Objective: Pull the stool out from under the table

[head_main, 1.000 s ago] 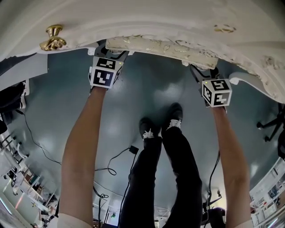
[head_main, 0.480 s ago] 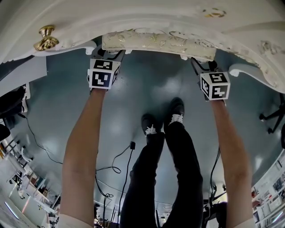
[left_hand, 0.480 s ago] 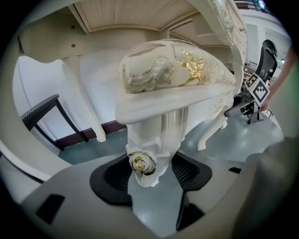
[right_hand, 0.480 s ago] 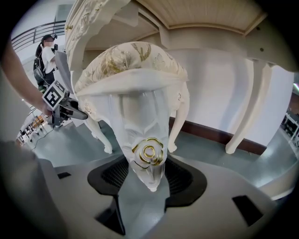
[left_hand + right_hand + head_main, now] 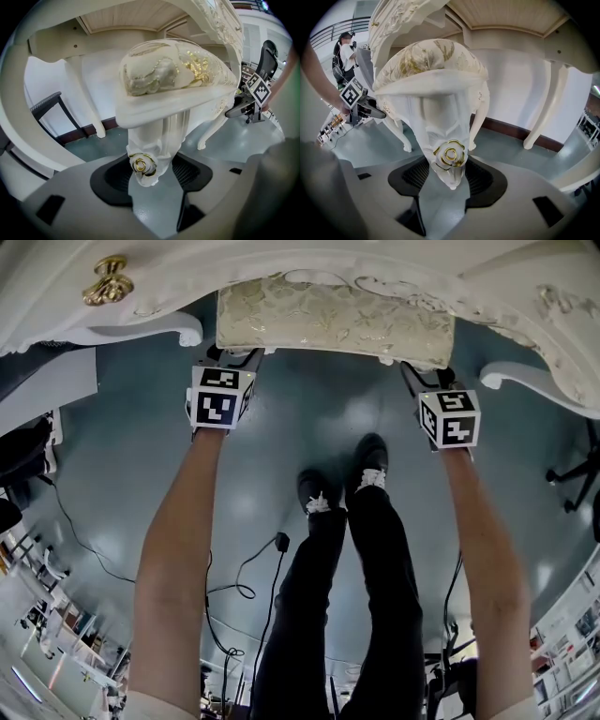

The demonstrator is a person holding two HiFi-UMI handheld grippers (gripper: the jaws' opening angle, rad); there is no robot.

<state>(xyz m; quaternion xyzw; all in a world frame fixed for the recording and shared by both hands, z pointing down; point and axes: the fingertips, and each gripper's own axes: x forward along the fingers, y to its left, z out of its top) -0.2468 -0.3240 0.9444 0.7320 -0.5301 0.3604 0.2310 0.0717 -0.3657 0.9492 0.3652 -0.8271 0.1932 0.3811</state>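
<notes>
The stool (image 5: 333, 320), white with a cream and gold cushion, stands half out from under the ornate white table (image 5: 525, 287). My left gripper (image 5: 234, 357) holds the stool's front left leg (image 5: 150, 159). That leg, with its gold rose, sits between the dark pads (image 5: 115, 173), which have just closed in against it. My right gripper (image 5: 424, 373) has just closed in the same way on the front right leg (image 5: 450, 157), whose rose lies between its pads (image 5: 485, 180). Both arms reach forward and down to the stool's front corners.
My legs and black shoes (image 5: 342, 488) stand on the grey floor just behind the stool. Curved table legs (image 5: 141, 329) (image 5: 534, 381) flank it. Cables (image 5: 248, 573) trail at the left, an office chair base (image 5: 574, 488) is at the right, and a brass knob (image 5: 108, 282) shows at the top left.
The stool has slid out toward me with both grippers on its legs. Much more of its cushion now shows in front of the table's edge.
</notes>
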